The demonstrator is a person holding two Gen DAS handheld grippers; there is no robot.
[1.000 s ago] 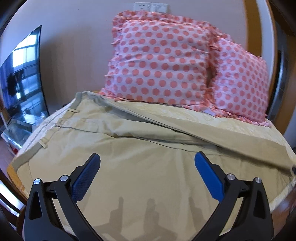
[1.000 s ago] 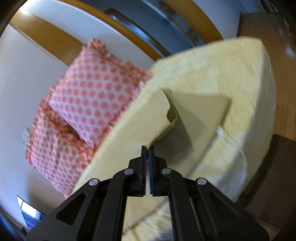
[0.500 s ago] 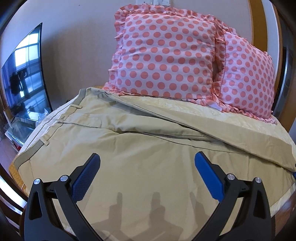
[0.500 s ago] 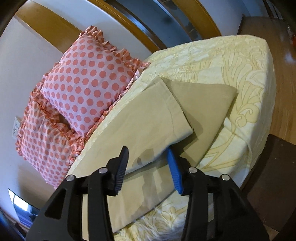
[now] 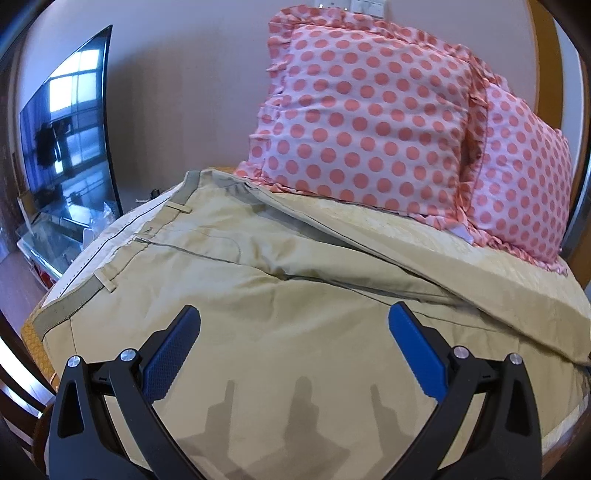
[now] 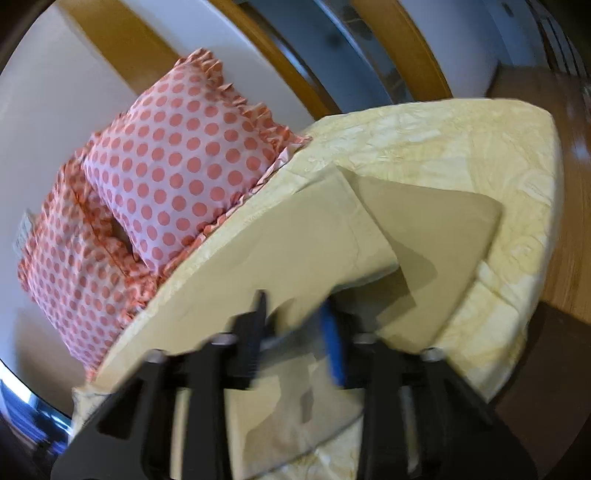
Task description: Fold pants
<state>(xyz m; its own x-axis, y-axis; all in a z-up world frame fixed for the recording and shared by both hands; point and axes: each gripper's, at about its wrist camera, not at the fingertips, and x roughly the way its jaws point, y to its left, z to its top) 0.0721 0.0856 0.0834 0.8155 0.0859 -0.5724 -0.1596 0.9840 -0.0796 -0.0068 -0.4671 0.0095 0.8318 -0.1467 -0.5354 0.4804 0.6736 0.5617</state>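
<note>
One pair of khaki pants [image 5: 258,280] lies flat across the bed [image 6: 480,147], waistband at its left edge and legs crossed toward the right edge. The left gripper [image 5: 293,347] hovers over the seat, spread wide. The right gripper [image 6: 295,332], blurred, is closing with the upper leg's edge between its jaws.

The right tongs [image 6: 293,321] are smeared by motion as their jaws close around a flap of the pants [image 6: 295,258]; whether the pads touch the cloth cannot be told. The pants' waist end runs out of that view at the lower left. In the left wrist view the left tongs [image 5: 293,332] cover the pants' near edge. The television [image 5: 66,147] is cut by the left edge, the wall sockets [image 5: 354,4] by the top, and the right pillow [image 5: 524,177] is half hidden behind the left pillow [image 5: 369,122]
</note>
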